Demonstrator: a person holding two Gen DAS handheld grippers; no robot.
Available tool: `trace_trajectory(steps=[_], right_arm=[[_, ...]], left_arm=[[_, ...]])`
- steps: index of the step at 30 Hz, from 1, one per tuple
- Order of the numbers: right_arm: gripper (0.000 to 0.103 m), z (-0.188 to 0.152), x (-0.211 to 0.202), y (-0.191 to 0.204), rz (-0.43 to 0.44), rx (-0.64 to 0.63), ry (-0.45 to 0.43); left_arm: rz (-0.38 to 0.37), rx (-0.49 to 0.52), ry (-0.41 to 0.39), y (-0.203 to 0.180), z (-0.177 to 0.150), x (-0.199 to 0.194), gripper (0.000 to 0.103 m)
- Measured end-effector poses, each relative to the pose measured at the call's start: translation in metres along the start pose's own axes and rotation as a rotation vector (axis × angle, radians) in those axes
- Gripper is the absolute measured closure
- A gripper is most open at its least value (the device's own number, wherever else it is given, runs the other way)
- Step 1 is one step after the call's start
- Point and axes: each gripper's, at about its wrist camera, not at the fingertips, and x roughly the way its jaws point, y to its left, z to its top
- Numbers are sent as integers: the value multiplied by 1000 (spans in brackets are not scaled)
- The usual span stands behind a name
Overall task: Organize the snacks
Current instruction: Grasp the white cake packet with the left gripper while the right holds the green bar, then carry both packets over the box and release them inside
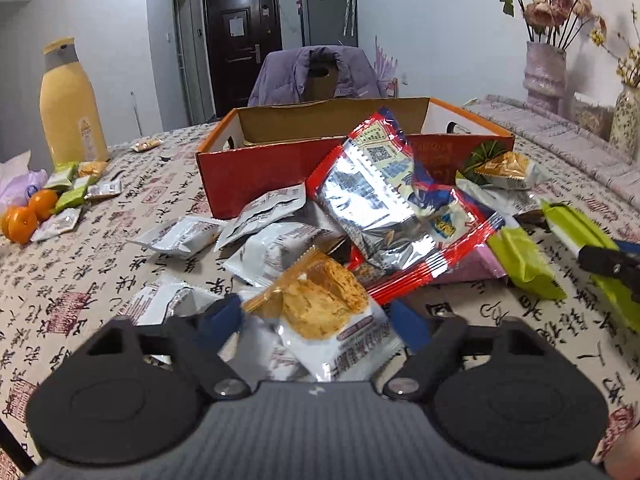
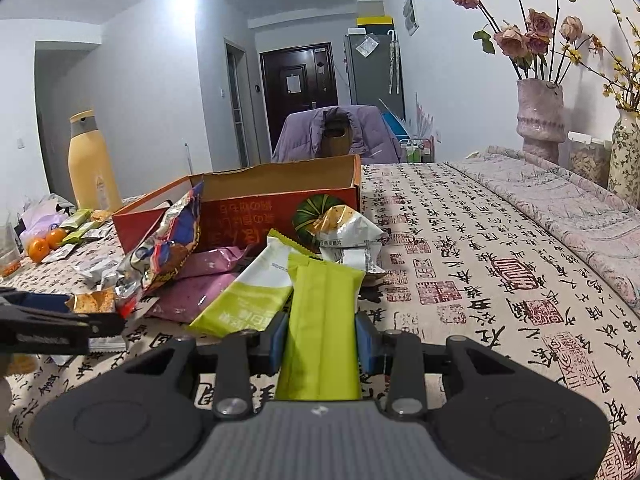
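Observation:
A heap of snack packets lies in front of an open red cardboard box (image 1: 256,176) on the patterned tablecloth. My left gripper (image 1: 316,312) straddles an orange-and-white cracker packet (image 1: 320,300); its blue pads stand at the packet's two sides without visibly squeezing it. A big red-and-silver bag (image 1: 392,208) leans on the box just beyond. My right gripper (image 2: 322,340) is shut on a lime-green bar packet (image 2: 320,320), held just above the cloth. A second green-and-white bar (image 2: 248,300) lies to its left, over a purple packet (image 2: 192,300). The left gripper (image 2: 60,320) shows at the left edge.
A yellow bottle (image 1: 70,104), oranges (image 1: 28,216) and several small packets sit at the far left. Flower vases (image 2: 540,120) stand at the right on a folded cloth. A chair with a purple jacket (image 1: 316,76) is behind the box. Bare cloth spreads right of the heap.

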Motion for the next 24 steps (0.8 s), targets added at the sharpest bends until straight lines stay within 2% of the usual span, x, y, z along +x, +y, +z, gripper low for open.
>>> trace_trajectory(steps=[1,2,15,24], right_arm=[[69,0,0,0,0,0,0],[69,0,0,0,0,0,-1],[69,6,-10,7,5,-16,-27],[69,33,-15,17,0,-39,-97]], left_arm=[[-2,2,-9,0,-1,-1,32],[-8,1,-16,2,0,-2,41],[-28,-40,-85,18,2,-28,42],[-43,-47,-169,24,31,-43,41]])
